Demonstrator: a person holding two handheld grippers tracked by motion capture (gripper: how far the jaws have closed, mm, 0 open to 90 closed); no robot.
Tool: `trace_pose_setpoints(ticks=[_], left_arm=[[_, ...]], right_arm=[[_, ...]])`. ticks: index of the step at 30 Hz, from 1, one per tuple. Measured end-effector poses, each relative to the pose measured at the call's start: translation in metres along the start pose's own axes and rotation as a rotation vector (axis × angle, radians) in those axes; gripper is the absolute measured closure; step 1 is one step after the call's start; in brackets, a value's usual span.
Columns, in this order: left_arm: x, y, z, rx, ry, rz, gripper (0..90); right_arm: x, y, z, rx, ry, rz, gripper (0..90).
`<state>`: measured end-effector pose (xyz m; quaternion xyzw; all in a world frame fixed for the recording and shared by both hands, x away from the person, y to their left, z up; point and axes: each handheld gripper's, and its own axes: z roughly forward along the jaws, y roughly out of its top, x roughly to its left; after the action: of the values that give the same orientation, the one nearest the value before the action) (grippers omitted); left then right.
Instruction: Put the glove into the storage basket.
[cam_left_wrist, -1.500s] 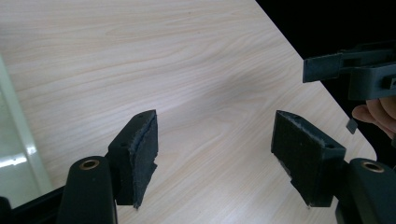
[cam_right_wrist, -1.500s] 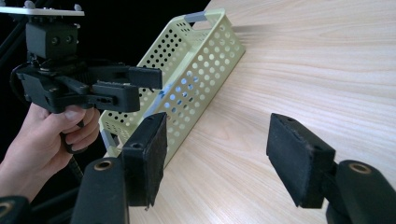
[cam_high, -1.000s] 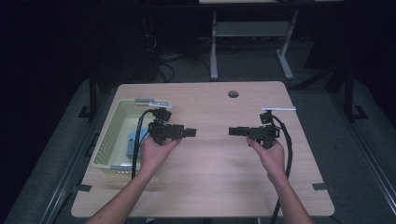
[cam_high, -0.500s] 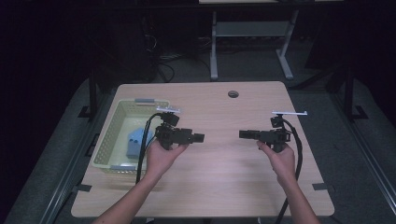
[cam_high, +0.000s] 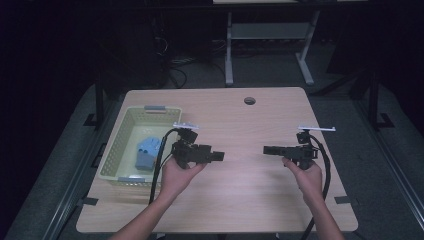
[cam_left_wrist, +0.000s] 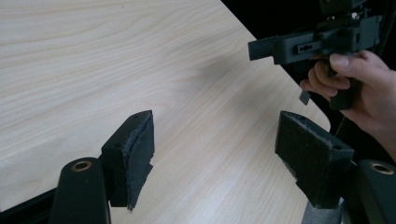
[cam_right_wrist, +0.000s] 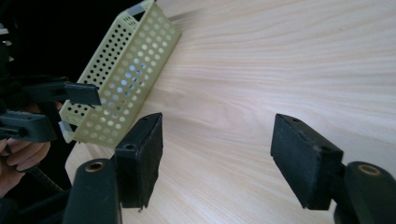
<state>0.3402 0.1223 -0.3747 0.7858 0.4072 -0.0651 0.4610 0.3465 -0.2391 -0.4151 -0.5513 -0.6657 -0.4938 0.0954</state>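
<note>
Above the pale wooden table (cam_high: 240, 200) I held both grippers empty, jaws spread, left gripper (cam_high: 218, 156) facing right gripper (cam_high: 268, 149), probably readying for the blue block (cam_high: 146, 152) lying far left in the perforated yellow plastic basket (cam_high: 117, 145).

Surface (cam_high: 250, 130) lit evenly from above, room beyond it nearly black. High view soft, slightly grainy. Faint shadow smudge on surface near far hand-held gripper (cam_left_wrist: 261, 46). No glare.
</note>
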Motion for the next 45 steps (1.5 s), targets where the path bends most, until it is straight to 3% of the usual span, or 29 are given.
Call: trace_pose_setpoints(ticks=[15, 33, 45], left_arm=[[-0.002, -0.018, 0.011, 0.002, -0.03, -0.011, 26.9], [-0.006, -0.04, 0.019, -0.006, -0.053, 0.01, 26.7], [-0.008, -0.06, 0.022, -0.01, -0.083, 0.014, 26.4]], right_arm=[[-0.016, -0.016, -0.01, -0.002, -0.015, 0.02, 33.2], [-0.028, -0.04, -0.023, -0.006, -0.018, 0.02, 32.7], [-0.029, -0.059, -0.028, 0.004, -0.01, 0.01, 30.9]])
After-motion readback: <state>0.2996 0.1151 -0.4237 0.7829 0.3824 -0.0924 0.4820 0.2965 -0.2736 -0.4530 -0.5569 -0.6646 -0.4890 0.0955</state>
